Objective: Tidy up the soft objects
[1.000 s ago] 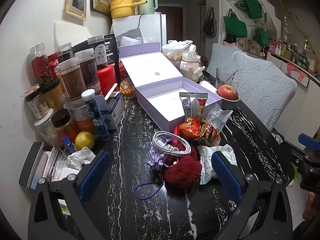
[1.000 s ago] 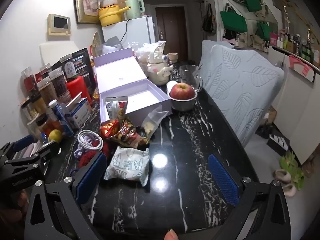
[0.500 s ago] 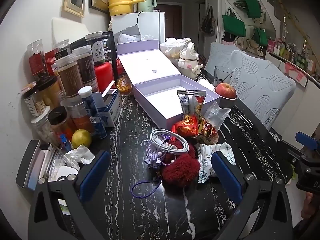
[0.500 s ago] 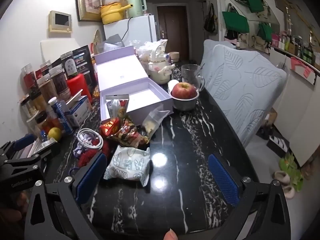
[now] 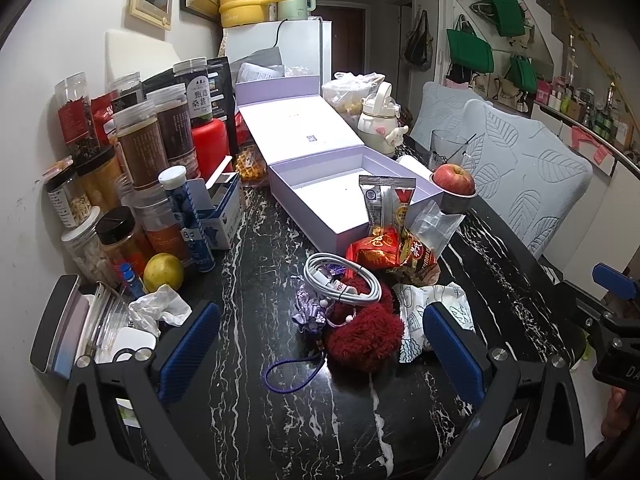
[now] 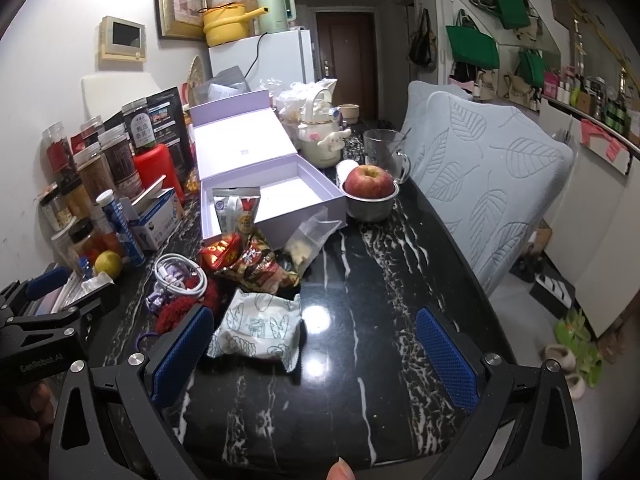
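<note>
A fluffy red scrunchie (image 5: 366,334) lies on the black marble table (image 5: 248,400), with a coiled white cable (image 5: 340,282) and a purple charm (image 5: 310,312) on it. A white patterned soft packet (image 6: 258,326) lies to its right. Snack packets (image 6: 244,260) lean on an open lilac box (image 5: 348,192). My left gripper (image 5: 320,344) is open and empty, just short of the scrunchie. My right gripper (image 6: 312,344) is open and empty, its left finger beside the white packet.
Jars and bottles (image 5: 132,168) crowd the left wall, with a lemon (image 5: 163,272) and crumpled tissue (image 5: 160,310). An apple in a metal bowl (image 6: 370,192), a glass mug (image 6: 386,154) and a white kettle (image 6: 322,136) stand behind the box. A padded chair (image 6: 492,184) lines the right edge.
Both grippers have moved slightly forward toward the pile; the objects look a little nearer. Nothing on the table has moved.
</note>
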Action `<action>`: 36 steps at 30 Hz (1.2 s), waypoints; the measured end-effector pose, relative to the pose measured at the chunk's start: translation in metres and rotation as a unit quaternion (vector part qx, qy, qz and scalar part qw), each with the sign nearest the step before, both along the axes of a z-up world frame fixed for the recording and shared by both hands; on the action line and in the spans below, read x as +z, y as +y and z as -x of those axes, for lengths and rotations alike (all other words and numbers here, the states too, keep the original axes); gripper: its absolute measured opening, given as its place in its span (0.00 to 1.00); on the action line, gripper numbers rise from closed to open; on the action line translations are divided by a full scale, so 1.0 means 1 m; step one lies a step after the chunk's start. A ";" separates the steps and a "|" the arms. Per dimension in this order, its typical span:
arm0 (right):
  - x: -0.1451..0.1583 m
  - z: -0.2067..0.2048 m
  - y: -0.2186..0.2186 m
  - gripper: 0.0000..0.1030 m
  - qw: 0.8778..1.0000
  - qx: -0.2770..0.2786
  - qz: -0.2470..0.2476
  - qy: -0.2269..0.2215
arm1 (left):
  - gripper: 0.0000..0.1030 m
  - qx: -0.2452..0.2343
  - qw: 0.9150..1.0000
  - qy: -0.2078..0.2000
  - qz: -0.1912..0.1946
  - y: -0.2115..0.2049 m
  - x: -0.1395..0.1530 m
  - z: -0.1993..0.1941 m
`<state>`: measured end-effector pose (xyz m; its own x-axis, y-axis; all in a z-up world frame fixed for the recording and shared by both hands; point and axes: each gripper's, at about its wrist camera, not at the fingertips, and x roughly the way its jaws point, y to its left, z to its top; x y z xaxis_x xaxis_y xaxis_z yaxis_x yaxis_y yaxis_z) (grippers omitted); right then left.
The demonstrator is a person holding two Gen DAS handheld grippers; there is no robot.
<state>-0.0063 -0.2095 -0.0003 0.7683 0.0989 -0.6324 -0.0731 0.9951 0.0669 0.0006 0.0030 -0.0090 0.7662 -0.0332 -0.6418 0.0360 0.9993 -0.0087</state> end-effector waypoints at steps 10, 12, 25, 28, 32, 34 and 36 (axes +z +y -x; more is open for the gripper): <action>0.000 0.000 0.000 1.00 1.000 0.001 0.001 0.000 | 1.00 -0.002 1.000 0.001 0.001 0.000 0.000 -0.001; 0.000 0.000 0.000 1.00 1.000 0.001 0.001 0.000 | 1.00 -0.002 1.000 0.002 0.002 0.000 -0.001 -0.001; 0.001 0.001 0.003 1.00 1.000 0.005 0.006 0.000 | 1.00 -0.008 1.000 0.003 0.007 0.001 0.001 -0.001; 0.001 0.000 0.004 1.00 1.000 0.007 0.006 0.002 | 1.00 -0.007 1.000 0.003 0.007 0.001 0.001 -0.001; 0.002 0.000 0.006 1.00 1.000 0.009 0.009 0.002 | 1.00 -0.008 1.000 0.004 0.007 0.001 0.001 -0.001; 0.002 0.000 0.007 1.00 1.000 0.010 0.009 0.002 | 1.00 -0.008 1.000 0.004 0.007 0.001 0.000 -0.001; 0.002 0.000 0.006 1.00 1.000 0.010 0.009 0.002 | 1.00 -0.008 1.000 0.005 0.007 0.000 0.000 -0.001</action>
<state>-0.0061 -0.2030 0.0013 0.7640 0.1035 -0.6369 -0.0932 0.9944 0.0498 0.0014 0.0032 -0.0089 0.7585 -0.0530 -0.6495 0.0508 0.9985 -0.0222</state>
